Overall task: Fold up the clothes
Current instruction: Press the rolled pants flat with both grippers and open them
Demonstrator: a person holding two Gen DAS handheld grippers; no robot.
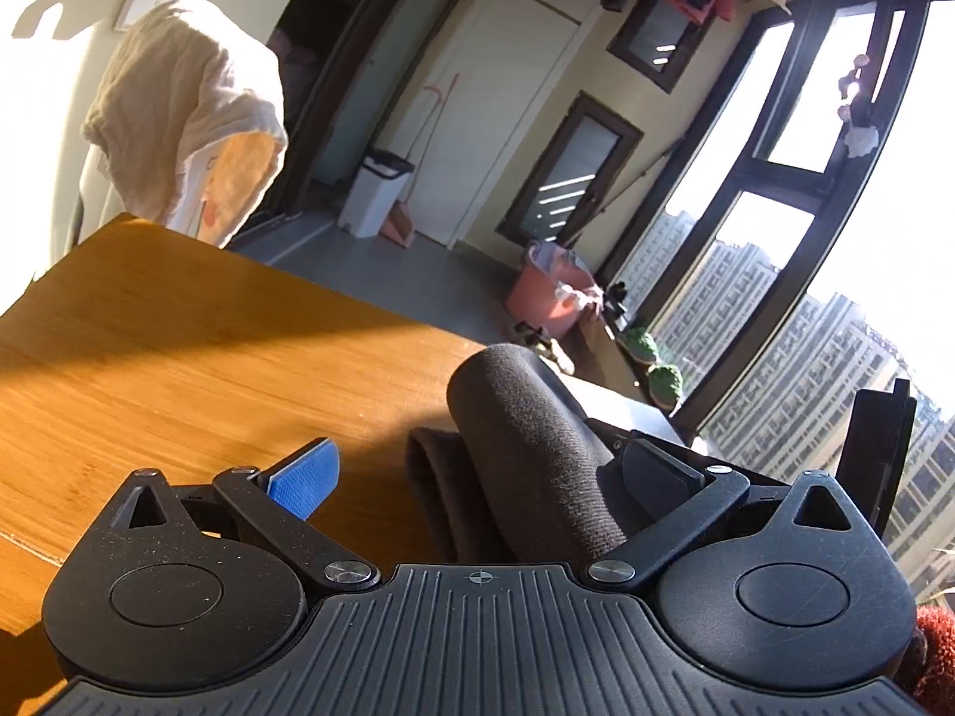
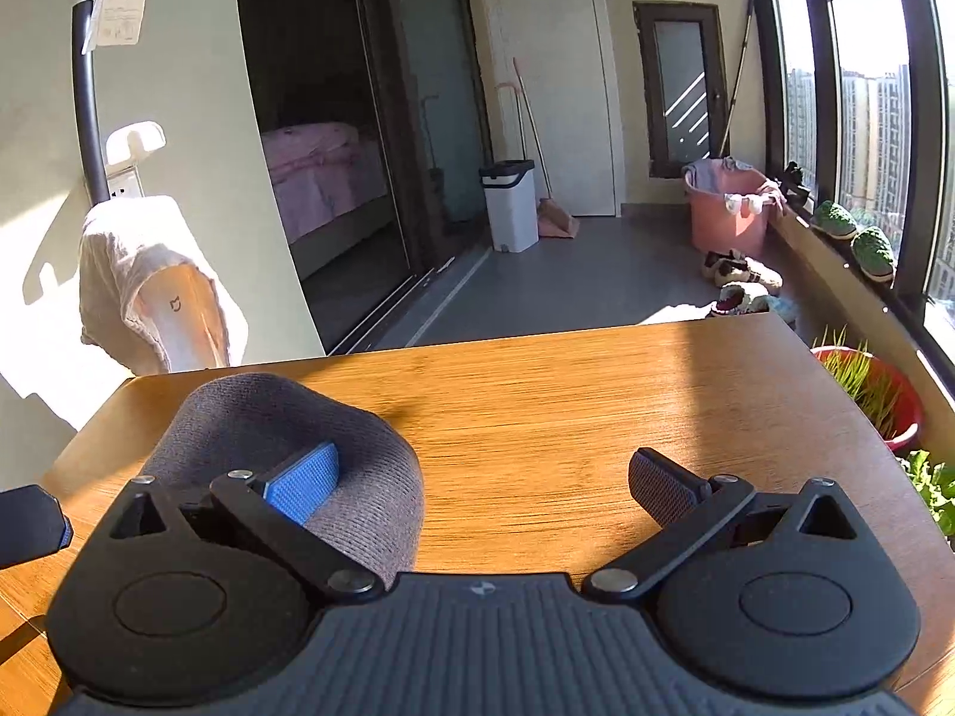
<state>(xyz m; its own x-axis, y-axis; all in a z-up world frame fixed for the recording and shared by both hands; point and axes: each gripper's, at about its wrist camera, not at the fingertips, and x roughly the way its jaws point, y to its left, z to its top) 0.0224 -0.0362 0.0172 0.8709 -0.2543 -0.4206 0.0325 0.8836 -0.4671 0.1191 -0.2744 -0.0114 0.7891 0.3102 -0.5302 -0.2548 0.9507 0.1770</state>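
Observation:
A dark grey folded garment [image 1: 525,447] lies on the wooden table [image 1: 179,358], bulging upward in a rounded fold. My left gripper [image 1: 477,471] is open around it; the cloth lies against the black right finger [image 1: 656,465], apart from the blue-padded left finger [image 1: 304,486]. In the right wrist view the same garment [image 2: 239,417] sits at the table's left, behind and under the blue left finger [image 2: 304,480]. My right gripper [image 2: 483,483] is open over bare table [image 2: 597,388], with nothing between its fingers. A black part of the other gripper [image 2: 30,519] shows at the left edge.
A cream towel [image 2: 149,280] hangs over a white stand beyond the table's far left corner. On the floor behind are a white bin [image 2: 510,203], a pink bucket [image 2: 728,209] and shoes [image 2: 740,274]. A red plant pot [image 2: 877,400] stands by the table's right edge under the window.

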